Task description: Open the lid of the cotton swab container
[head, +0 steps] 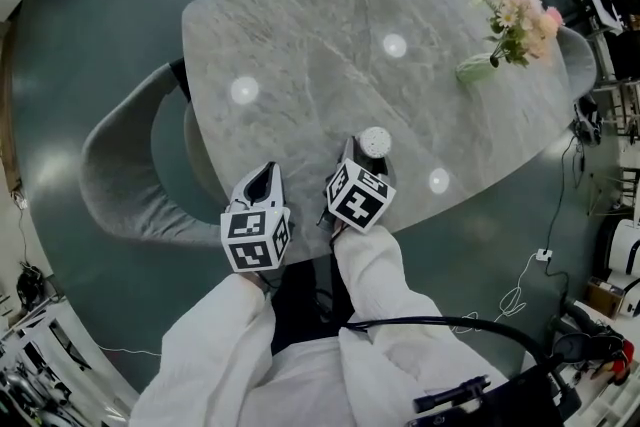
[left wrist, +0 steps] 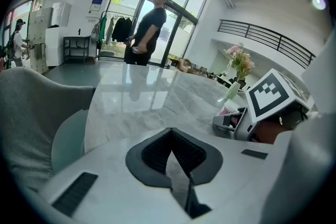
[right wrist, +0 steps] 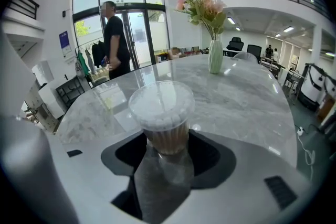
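Observation:
The cotton swab container (head: 374,142) is a clear round tub with a whitish lid, standing upright near the front edge of the grey marble table (head: 330,45). In the right gripper view the container (right wrist: 161,113) fills the middle, lid on, and the jaws of my right gripper (right wrist: 164,149) are closed on its lower body. From above, the right gripper (head: 360,155) sits just behind the tub. My left gripper (head: 262,179) hovers to the left of it, over the table edge. Its jaws (left wrist: 172,152) are shut and hold nothing.
A pale green vase of pink flowers (head: 510,25) stands at the far right of the table. A grey shell chair (head: 120,175) is tucked in at the left side. A person (right wrist: 114,39) stands by the glass doors beyond the table.

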